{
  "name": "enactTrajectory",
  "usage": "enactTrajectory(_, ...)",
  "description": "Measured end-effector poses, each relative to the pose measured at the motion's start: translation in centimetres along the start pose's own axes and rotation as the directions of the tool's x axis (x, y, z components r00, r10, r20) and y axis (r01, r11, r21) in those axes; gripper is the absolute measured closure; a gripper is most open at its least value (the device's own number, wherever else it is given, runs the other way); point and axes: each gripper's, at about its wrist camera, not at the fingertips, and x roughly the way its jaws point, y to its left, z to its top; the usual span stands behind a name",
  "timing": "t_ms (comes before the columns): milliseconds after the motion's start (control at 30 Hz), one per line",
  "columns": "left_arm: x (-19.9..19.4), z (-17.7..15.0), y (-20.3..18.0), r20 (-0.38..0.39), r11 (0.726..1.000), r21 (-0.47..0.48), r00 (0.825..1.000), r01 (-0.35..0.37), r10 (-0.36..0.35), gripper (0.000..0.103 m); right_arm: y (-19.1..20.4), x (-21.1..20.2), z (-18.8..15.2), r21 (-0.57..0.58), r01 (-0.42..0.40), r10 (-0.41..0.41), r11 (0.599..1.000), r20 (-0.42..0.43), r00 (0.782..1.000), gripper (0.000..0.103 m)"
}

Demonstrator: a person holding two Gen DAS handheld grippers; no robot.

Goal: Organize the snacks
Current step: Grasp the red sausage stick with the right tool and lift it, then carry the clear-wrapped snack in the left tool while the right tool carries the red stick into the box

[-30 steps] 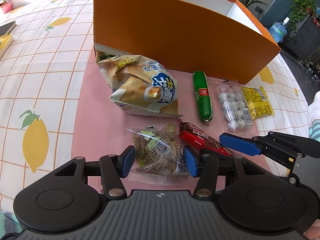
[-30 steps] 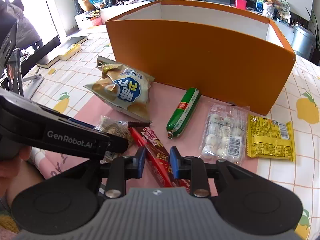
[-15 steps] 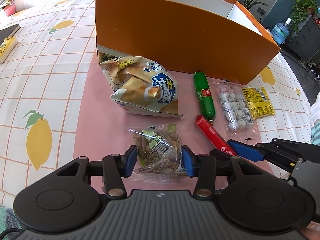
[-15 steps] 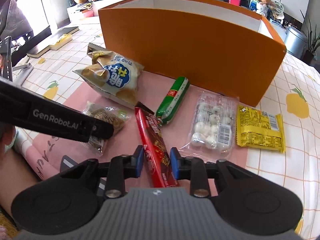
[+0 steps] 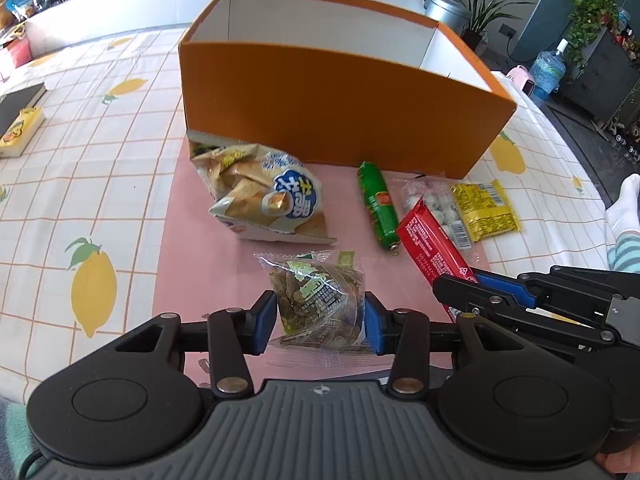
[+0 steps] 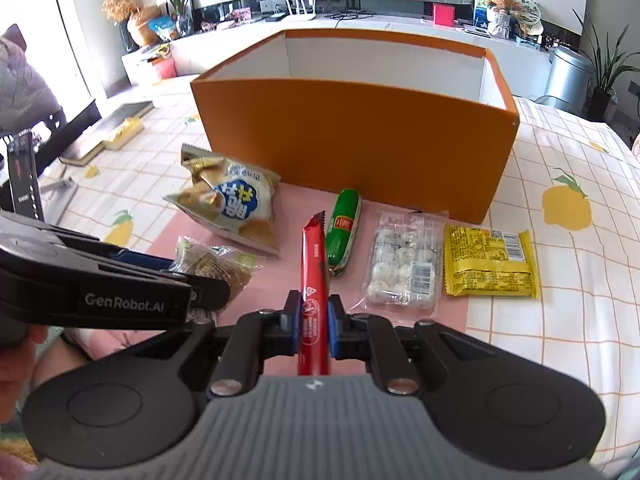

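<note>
My left gripper (image 5: 320,322) is shut on a clear packet of brown snacks (image 5: 316,296), lifted above the pink mat (image 5: 192,240). My right gripper (image 6: 313,322) is shut on a red snack bar (image 6: 314,280), raised and pointing forward; the bar also shows in the left wrist view (image 5: 430,242). On the mat lie a chip bag (image 5: 260,196), a green sausage (image 5: 378,204), a clear pack of white candies (image 6: 404,260) and a yellow packet (image 6: 490,264). The open orange box (image 5: 332,108) stands behind them.
A lemon-print checked tablecloth (image 5: 92,184) covers the table. A book and a yellow box (image 5: 18,132) lie at the far left. The person's leg (image 5: 624,224) is at the right edge of the left wrist view.
Both grippers have closed on their snacks and risen. The red bar has come up off the mat, and the clear packet has lifted between the left fingers.
</note>
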Motion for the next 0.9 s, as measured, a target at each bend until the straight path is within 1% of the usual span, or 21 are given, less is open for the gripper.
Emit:
enactTrajectory(200,-2.3,0.5,-0.5,0.061,1.0,-0.003,0.998,0.019,-0.019,0.052,-0.3,-1.7,0.5,0.026,-0.002,0.001,1.0,0.034,0.999,0.094)
enactTrajectory(367,-3.9,1.9,-1.0,0.122,1.0,0.009,0.992,0.023,-0.024,0.052,-0.4,-2.9,1.6,0.02,0.009,-0.011,1.0,0.061,0.998,0.094)
enactTrajectory(533,-4.9,3.8,-1.4,0.172,0.999,0.03,0.985,0.024,-0.029,0.052,-0.5,-3.9,3.5,0.002,0.016,-0.017,1.0,0.093,0.996,0.094)
enactTrajectory(667,-5.5,5.8,-1.9,0.214,0.998,0.054,0.976,0.023,-0.034,0.052,-0.7,-4.6,5.3,-0.026,0.042,-0.039,0.999,0.122,0.992,0.094)
enactTrajectory(900,-5.1,8.9,-2.1,0.256,0.996,0.084,0.966,0.006,-0.027,0.052,-1.2,-4.8,9.2,-0.059,0.067,-0.057,0.996,0.163,0.985,0.094)
